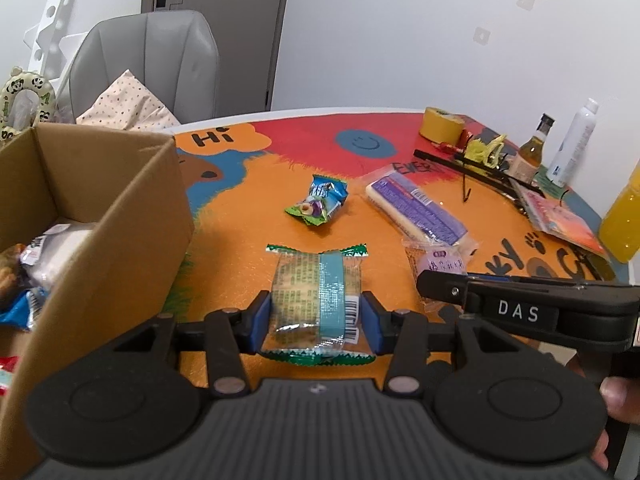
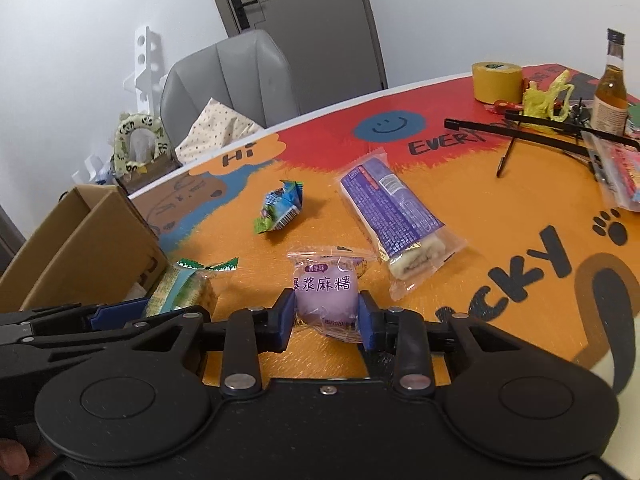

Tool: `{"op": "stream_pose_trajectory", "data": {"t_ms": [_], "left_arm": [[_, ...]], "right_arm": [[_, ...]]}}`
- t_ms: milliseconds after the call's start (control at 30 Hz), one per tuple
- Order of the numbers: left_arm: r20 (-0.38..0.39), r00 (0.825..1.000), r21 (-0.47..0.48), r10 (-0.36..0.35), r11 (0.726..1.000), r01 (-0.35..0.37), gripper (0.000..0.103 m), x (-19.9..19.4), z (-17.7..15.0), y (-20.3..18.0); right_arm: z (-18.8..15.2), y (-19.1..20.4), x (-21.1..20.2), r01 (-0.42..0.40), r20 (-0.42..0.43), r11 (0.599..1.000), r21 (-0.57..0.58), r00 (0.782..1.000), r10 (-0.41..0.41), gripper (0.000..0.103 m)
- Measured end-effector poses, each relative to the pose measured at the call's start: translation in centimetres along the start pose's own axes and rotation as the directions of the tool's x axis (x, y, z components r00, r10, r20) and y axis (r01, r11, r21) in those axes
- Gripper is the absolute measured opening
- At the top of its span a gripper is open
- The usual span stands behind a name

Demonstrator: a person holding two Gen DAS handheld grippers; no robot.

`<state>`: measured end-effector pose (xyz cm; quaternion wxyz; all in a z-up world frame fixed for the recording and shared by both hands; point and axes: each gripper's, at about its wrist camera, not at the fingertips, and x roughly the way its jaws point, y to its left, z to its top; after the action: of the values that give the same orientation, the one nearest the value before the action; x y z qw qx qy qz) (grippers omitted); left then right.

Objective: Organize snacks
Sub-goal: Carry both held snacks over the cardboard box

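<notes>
My left gripper (image 1: 316, 314) is shut on a biscuit packet (image 1: 308, 288) with green zigzag ends and a blue band, held just above the orange tablecloth. An open cardboard box (image 1: 132, 216) with several snacks inside stands to its left. My right gripper (image 2: 326, 318) is shut on a purple mochi packet (image 2: 326, 292), its blue pads pressing both sides. It sits close to the right of the left gripper (image 2: 116, 316). A small blue-green snack packet (image 2: 280, 208) and a long purple roll-cake packet (image 2: 396, 216) lie farther back on the table.
At the back right stand a yellow tape roll (image 2: 496, 80), a brown glass bottle (image 2: 610, 84), a white spray bottle (image 1: 574, 140) and an orange drink bottle (image 1: 624, 220). A black folding frame (image 2: 540, 126) lies there too. A grey chair (image 1: 160, 64) is behind the table.
</notes>
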<state>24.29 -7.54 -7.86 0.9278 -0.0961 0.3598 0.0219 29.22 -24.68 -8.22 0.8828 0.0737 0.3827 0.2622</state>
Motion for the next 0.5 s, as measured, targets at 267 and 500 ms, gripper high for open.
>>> {"op": "stream_pose_trajectory", "data": {"t_ms": [267,500], "left_arm": [[0.054,0.998,-0.003,-0.017,1.000,0.017,0.046,-3.3,0.5,0.4],[0.108,0.994,-0.009,-0.016,1.000,0.017,0.046,-6.5,1.5,1.4]], "right_arm": [[0.1,1.5,-2.5,-0.010,0.059,1.000,0.006,0.998,0.009,0.031],[1.3,3.6,-3.7,-0.036,0.103,0.999,-0.024,0.994,0.039,0.031]]}}
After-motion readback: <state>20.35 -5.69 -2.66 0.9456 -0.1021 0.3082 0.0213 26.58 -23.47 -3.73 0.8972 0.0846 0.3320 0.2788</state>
